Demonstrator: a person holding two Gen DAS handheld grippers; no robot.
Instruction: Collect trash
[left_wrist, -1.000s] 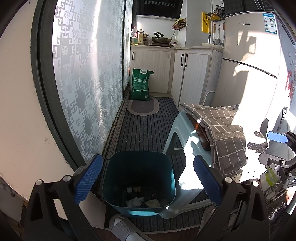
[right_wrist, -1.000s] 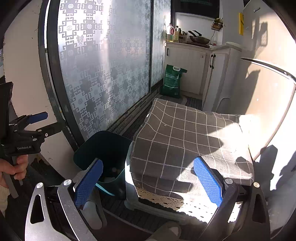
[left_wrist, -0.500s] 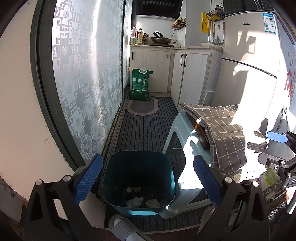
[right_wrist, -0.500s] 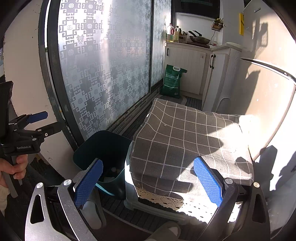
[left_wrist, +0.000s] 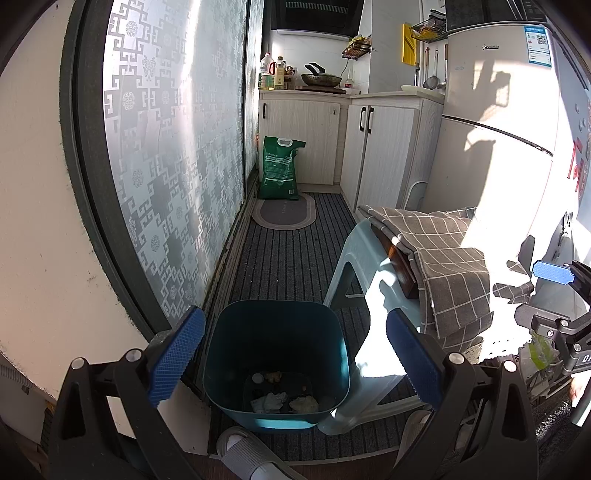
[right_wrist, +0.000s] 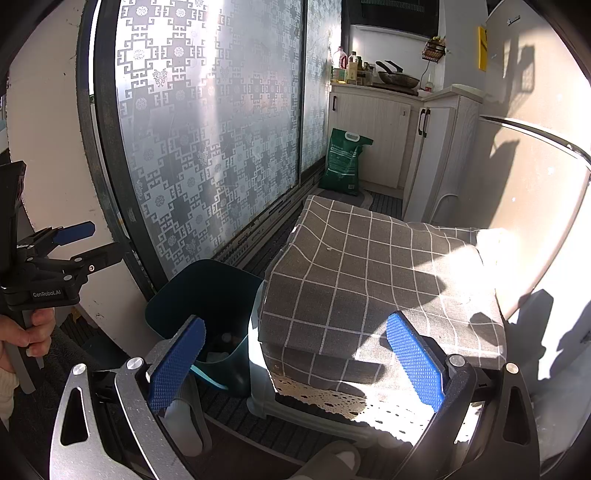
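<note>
left tongs (left_wrist: 293, 360): spread wide, nothing in them, hanging right over the open mouth of the teal bin (left_wrist: 275, 363) and looking down into it.

right tongs (right_wrist: 295, 360): same deal, pads spread apart and empty, aimed across the checked cloth (right_wrist: 373, 273) that's draped over the pale plastic stool (left_wrist: 364, 266).

trash: the only bits I can actually see are already at the bottom of the bin, a couple of crumpled white wads (left_wrist: 271, 400) plus small scraps I can't identify. From the right wrist view the bin sits at about 9 o'clock of the stool, pretty much touching it.

anything left to grab: nothing obvious on the cloth or the striped floor mat (left_wrist: 291, 258). There's a greenish thing (left_wrist: 541, 350) under the right tongs in the left wrist view, but I can't tell what it is.

how the trash will handle: my guess is crumpled tissue or paper, so super light, soft, squashes flat, not fragile. Pinch a wad across its fattest part and it should stay put. Tiny crumbs would be the annoying ones for pads this wide.

bin itself: looks like thin stiff plastic, probably light and a bit slick, so take it by the rim if it needs moving.

hand pose: the person's hand (right_wrist: 27, 339) is wrapped round the left tongs' handle, low at 9 o'clock in the right wrist view, the tool held roughly level. Both tongs point the same way down the narrow kitchen.
</note>
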